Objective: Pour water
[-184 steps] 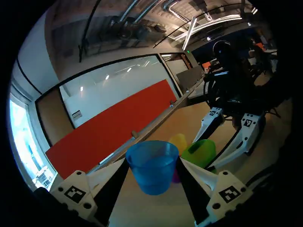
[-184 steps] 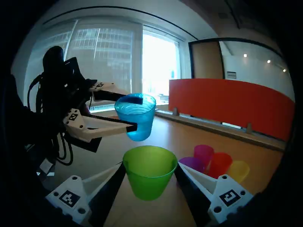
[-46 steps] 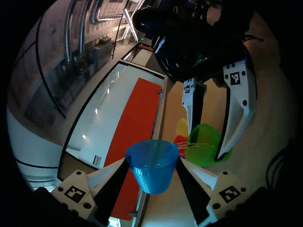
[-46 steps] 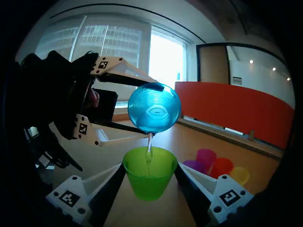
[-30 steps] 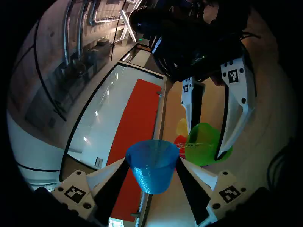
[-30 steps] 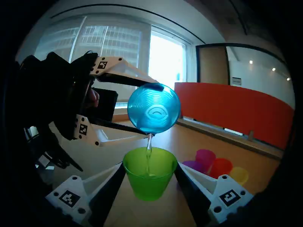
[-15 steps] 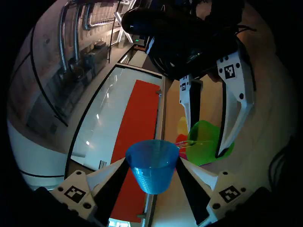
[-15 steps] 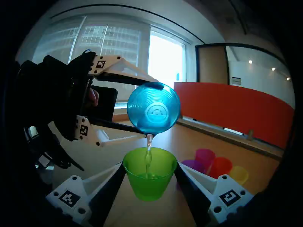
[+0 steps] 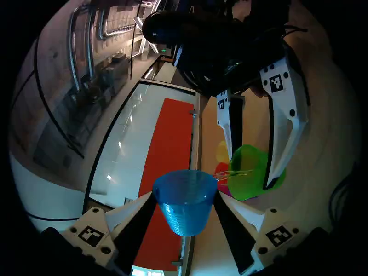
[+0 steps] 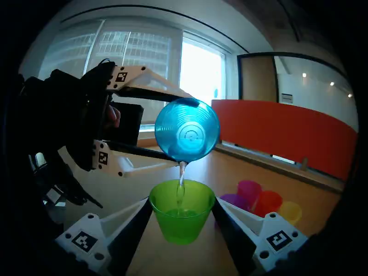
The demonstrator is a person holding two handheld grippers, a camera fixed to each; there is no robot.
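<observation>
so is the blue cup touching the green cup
Apart: the right gripper view shows the blue cup tipped above the green cup, a water stream crossing the gap.

Half-hidden behind green cup [image 10: 182, 221]: low purple cup [image 10: 235, 199]. No seeing into blue cup [image 10: 186, 130], base toward camera. Mostly covered: hand [image 10: 112, 117].

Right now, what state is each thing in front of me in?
blue cup: tipped, pouring, gripped by left hand-held gripper.
water: thin stream falling into green cup.
green cup: upright, partly filled, gripped by right hand-held gripper.
orange cup: upright on table, untouched.
</observation>
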